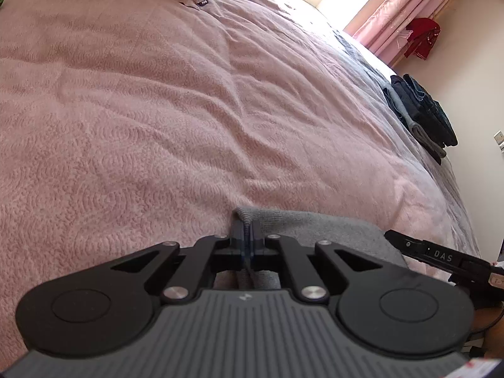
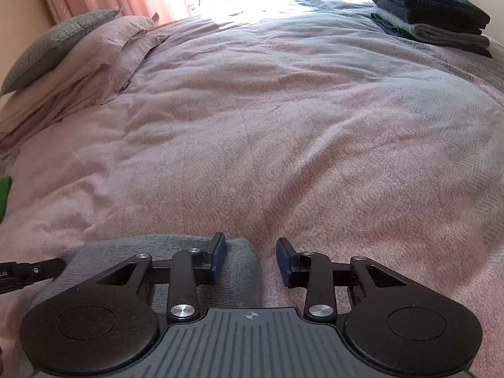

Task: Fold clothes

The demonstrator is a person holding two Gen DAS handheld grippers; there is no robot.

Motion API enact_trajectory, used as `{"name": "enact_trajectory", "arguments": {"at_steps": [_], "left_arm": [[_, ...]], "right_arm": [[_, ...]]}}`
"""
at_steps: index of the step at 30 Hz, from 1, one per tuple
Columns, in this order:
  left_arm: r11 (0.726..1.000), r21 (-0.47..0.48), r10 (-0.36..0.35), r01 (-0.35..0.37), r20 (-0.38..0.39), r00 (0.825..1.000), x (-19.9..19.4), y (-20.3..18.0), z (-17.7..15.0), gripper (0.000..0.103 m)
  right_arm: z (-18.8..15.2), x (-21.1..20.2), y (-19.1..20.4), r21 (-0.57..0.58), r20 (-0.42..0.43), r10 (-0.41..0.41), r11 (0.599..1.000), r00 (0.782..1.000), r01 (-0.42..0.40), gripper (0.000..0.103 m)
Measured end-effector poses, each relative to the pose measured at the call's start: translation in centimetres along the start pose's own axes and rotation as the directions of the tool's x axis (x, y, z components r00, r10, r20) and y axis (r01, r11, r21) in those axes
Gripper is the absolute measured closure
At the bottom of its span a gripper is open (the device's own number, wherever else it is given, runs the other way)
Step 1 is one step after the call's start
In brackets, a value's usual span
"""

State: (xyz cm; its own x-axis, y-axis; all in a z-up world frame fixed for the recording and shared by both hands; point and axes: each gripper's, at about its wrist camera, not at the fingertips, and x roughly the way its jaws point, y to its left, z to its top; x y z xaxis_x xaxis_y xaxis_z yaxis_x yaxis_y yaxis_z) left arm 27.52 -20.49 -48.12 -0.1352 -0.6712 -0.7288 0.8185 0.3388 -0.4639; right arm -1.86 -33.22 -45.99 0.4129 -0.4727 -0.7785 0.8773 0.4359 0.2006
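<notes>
In the left wrist view, the left tongs [image 1: 245, 245] are closed on a fold of a grey knitted garment [image 1: 315, 223], which lies at the near edge of the bed on the pink blanket [image 1: 157, 110]. The pinched edge stands up a little between the two pads. At the right, the tip of the other tool just reaches the cloth. Far away on the bed, a stack of folded clothes [image 1: 422, 113] lies near the wall. In the right wrist view, the right tongs [image 2: 251, 260] stand wide open and hold nothing. The left pad is over the grey garment [image 2: 141, 249], the right pad is over the bare blanket [image 2: 283, 126], so the edge of the cloth is between them. The stack [image 2: 431, 12] is at the far corner, and pillows [image 2: 78, 63] lie at the left. I think the garment is soft, light and limp; it will sag and stretch when lifted. It seems best to take it at a thick edge or corner, one on each side, so it hangs flat.
</notes>
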Motion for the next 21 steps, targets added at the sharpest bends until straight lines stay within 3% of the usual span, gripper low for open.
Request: {"name": "enact_trajectory", "arguments": {"at_steps": [5, 9, 11, 15, 17, 19, 21], "left_arm": [[0.995, 0.097, 0.034, -0.032, -0.017, 0.999, -0.9, -1.4, 0.9, 0.098], [0.985, 0.117, 0.126, -0.127, 0.02, 0.992, -4.2, -1.8, 1.8, 0.094], [0.984, 0.141, 0.109, -0.113, 0.037, 0.993, -5.7, -2.6, 1.8, 0.094], [0.956, 0.291, 0.039, -0.04, 0.009, 0.999, -5.6, -6.2, 0.8, 0.093], [0.93, 0.366, 0.068, -0.043, -0.054, 0.996, -3.9, -7.3, -0.4, 0.093], [0.921, 0.384, 0.106, -0.063, -0.092, 0.99, -2.7, -6.9, -2.3, 0.092], [0.935, 0.349, 0.104, -0.067, -0.089, 0.991, -3.8, -5.9, -3.4, 0.092]], "right_arm": [[1.1, -2.7, -0.6, 0.013, 0.021, 0.022, 1.0, 1.0, -0.022, 0.07], [0.5, -7.4, 0.0, -0.029, 0.064, 0.053, 0.998, 0.997, -0.051, 0.07], [0.0, -9.0, 0.7, -0.046, 0.055, 0.09, 0.995, 0.994, -0.088, 0.071], [-1.5, -9.2, 2.4, -0.101, 0.008, 0.158, 0.983, 0.987, -0.156, 0.071], [-2.8, -8.3, 3.1, -0.133, -0.056, 0.163, 0.977, 0.985, -0.169, 0.071], [-4.4, -8.3, 3.3, -0.204, -0.09, 0.139, 0.967, 0.986, -0.155, 0.072], [-5.8, -9.2, 2.9, -0.246, -0.129, 0.128, 0.956, 0.983, -0.157, 0.072]]}}
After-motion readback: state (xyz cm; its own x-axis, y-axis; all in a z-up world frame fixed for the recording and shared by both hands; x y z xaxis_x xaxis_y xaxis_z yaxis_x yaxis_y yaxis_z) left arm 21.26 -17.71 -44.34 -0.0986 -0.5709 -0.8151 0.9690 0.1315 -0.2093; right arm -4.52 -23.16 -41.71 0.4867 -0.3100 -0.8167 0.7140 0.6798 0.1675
